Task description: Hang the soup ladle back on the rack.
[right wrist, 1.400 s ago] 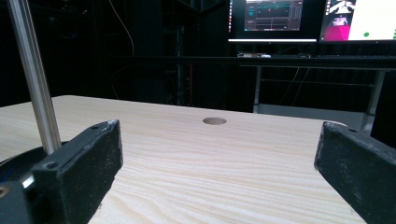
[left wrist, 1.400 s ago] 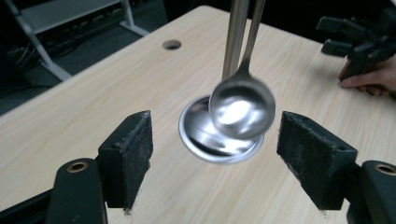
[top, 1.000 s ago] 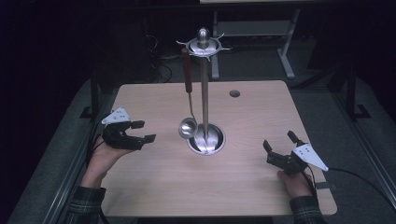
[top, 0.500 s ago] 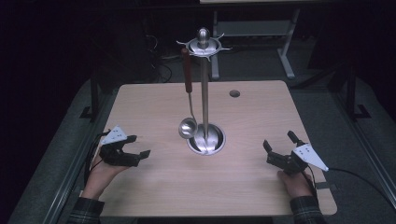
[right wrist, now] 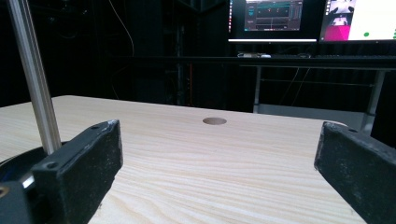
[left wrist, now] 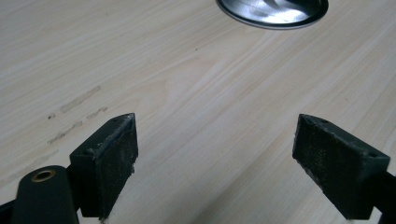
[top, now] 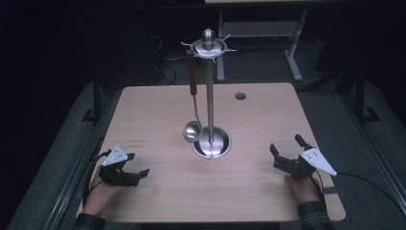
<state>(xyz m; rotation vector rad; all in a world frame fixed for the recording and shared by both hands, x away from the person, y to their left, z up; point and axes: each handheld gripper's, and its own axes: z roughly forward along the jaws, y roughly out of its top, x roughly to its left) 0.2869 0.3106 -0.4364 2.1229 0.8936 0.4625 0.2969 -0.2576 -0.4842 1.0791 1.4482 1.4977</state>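
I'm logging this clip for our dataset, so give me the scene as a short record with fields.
surface: wooden table with a round hole
stand: steel utensil stand, upright, round base at table centre
ladle: ladle with a brown handle, hanging from the stand's top, bowl just above the base
left gripper: left gripper, open, low over the near left corner
right gripper: right gripper, open, near the right edge

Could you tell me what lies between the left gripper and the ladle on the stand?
Only bare table lies between the left gripper and the ladle, per the high view.
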